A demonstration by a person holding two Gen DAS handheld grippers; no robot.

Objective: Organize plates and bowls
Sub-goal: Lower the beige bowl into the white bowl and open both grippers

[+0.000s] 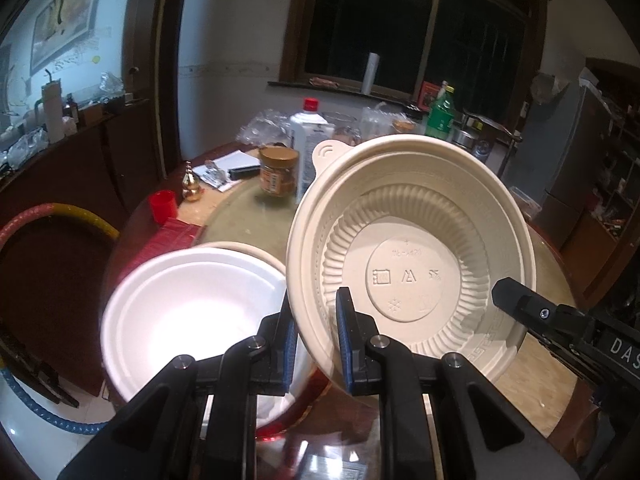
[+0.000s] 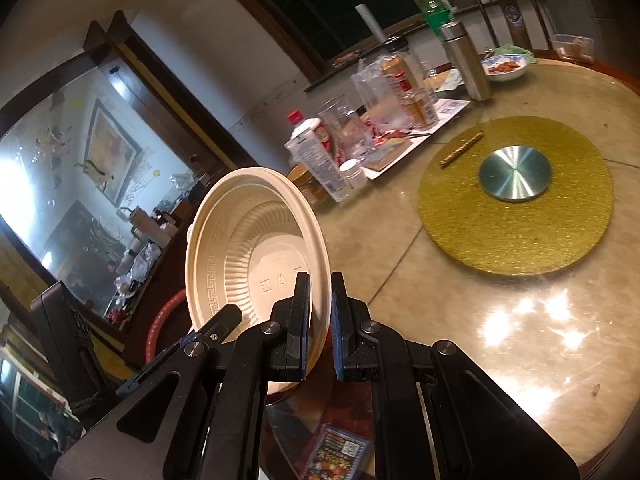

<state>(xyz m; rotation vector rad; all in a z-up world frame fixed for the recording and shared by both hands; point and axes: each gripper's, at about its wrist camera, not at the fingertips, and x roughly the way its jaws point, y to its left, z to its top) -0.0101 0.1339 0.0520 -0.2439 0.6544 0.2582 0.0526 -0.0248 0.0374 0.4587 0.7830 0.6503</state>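
A beige plastic bowl [image 1: 408, 264] with a ribbed inside is held tilted above the table edge. My left gripper [image 1: 316, 344] is shut on its near-left rim. My right gripper [image 2: 320, 320] is shut on the same bowl's [image 2: 256, 248] rim from the other side; its finger [image 1: 520, 304] shows at the right of the left wrist view. A white bowl [image 1: 192, 312] sits below and to the left of the beige bowl, near the table edge, on top of another bowl whose rim shows behind it.
A round wooden table [image 2: 500, 340] carries a gold mat [image 2: 516, 200] with a metal disc [image 2: 515, 173]. At its far side stand bottles [image 2: 316, 156], glasses, a jar [image 1: 279, 171], a steel flask [image 2: 466, 60] and a food bowl [image 2: 503, 66]. A red cup [image 1: 163, 206] stands left.
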